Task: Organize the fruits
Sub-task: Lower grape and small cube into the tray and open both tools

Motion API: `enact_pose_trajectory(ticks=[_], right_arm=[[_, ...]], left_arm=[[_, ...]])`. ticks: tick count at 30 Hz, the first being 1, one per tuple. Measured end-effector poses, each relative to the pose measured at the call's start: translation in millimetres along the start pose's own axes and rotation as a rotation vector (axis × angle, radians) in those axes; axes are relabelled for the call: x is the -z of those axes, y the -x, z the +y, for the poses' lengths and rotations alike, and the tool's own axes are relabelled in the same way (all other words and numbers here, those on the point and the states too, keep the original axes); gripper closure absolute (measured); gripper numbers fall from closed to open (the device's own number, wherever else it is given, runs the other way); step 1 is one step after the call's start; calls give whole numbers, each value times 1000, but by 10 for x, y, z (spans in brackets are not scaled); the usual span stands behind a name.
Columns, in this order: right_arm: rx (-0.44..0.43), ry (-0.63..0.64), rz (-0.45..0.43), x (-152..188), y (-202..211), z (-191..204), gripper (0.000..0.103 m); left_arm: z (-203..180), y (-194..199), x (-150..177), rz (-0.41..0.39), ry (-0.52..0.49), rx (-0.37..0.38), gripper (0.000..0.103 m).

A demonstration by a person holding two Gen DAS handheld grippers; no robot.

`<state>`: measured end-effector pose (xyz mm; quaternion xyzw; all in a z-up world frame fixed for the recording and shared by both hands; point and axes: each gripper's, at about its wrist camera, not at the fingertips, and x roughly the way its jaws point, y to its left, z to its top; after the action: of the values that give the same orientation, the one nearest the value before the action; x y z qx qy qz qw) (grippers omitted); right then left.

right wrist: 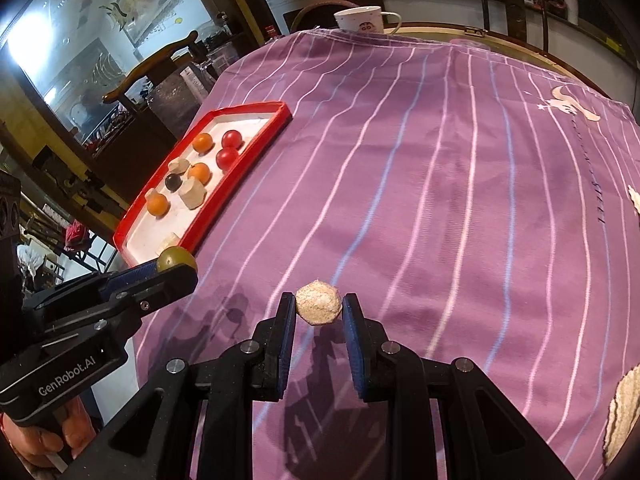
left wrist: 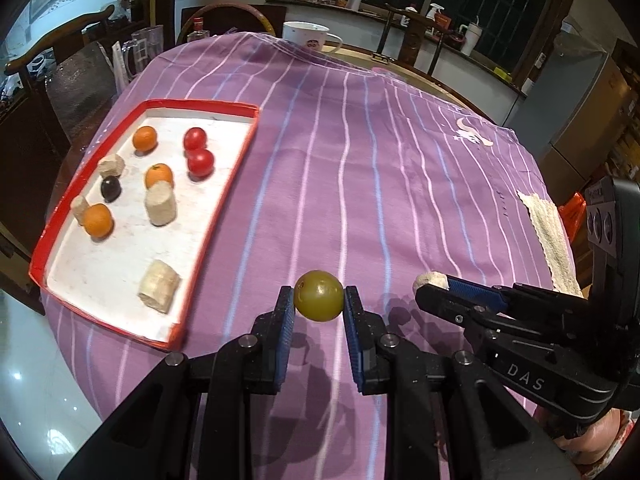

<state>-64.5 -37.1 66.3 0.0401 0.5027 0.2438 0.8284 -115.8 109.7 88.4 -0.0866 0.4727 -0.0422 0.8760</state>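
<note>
The red tray sits at the left of the frame on the purple striped cloth, near the table's left edge, with lots of bare cloth to its right. The left gripper pinches a green grape tight. The right gripper squeezes a pale banana piece, up above the cloth.

"DAS" marks the right hand-held gripper; "GenRobot.AI" the left hand-held gripper.
</note>
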Motion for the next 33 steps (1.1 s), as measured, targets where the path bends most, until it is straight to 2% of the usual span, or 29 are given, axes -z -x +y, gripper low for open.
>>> enact_pose_trajectory(ticks=[9,25,33], right_arm=[[6,0,16,-97,-195,320,77],[15,-26,-2,-253,-385,735,77],[-2,2,-15,-390,-495,1052,77]], left_arm=[[429,4,-101,14,18,-10,79],[930,22,-258,19,-9,-8,79],[1343,-3,-302,27,31,-20,79]])
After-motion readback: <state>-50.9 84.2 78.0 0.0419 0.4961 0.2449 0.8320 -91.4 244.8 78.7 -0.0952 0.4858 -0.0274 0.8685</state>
